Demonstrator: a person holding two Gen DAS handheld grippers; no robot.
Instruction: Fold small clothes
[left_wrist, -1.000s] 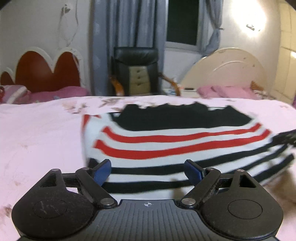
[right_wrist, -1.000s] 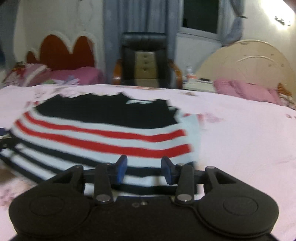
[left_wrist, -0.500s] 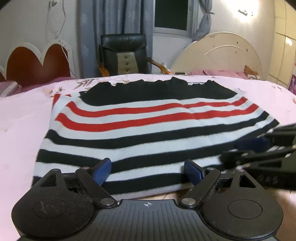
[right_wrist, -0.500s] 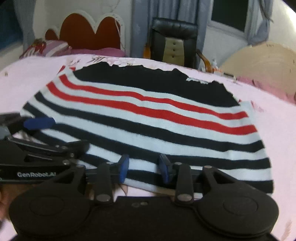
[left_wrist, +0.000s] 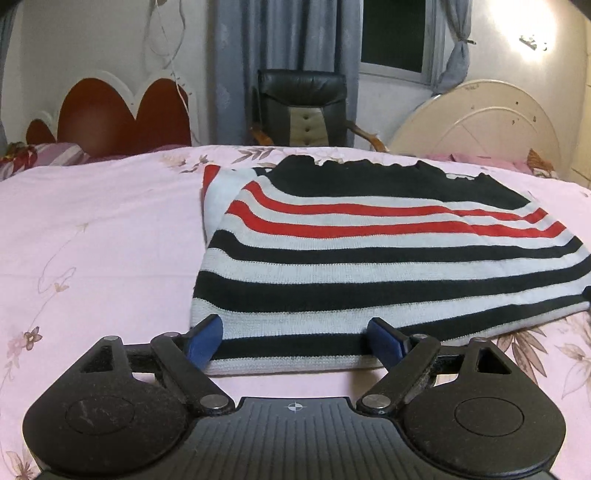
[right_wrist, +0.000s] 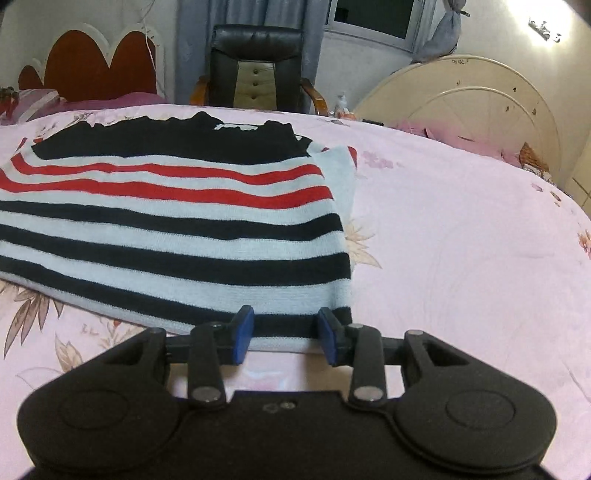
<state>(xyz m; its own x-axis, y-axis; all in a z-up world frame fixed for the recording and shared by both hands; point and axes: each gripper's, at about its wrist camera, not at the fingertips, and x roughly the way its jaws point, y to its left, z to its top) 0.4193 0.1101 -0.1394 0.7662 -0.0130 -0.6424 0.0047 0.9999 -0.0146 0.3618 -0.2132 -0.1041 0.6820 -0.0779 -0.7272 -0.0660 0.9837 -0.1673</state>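
Note:
A knit sweater (left_wrist: 369, 266) with a black yoke and red, black and white stripes lies flat on the pink floral bedsheet (left_wrist: 92, 240), hem toward me. My left gripper (left_wrist: 295, 339) is wide open at the hem's near left corner, and the hem band lies between its blue fingertips (left_wrist: 205, 338). In the right wrist view the sweater (right_wrist: 166, 229) fills the left half. My right gripper (right_wrist: 286, 338) sits at the near right corner with its jaws partly open. The hem edge lies between the pads (right_wrist: 242, 338), and I see no pinch in the cloth.
The bedsheet (right_wrist: 461, 240) stretches bare to the right of the sweater, and likewise to its left. Beyond the bed stand a black office chair (left_wrist: 303, 107), a red heart-shaped headboard (left_wrist: 110, 118) and a cream round headboard (left_wrist: 480, 122). Grey curtains and a dark window are behind.
The two grippers have spread apart and come down to the sweater's near corners. The right gripper no longer shows in the left view. The sweater now lies still and sharp.

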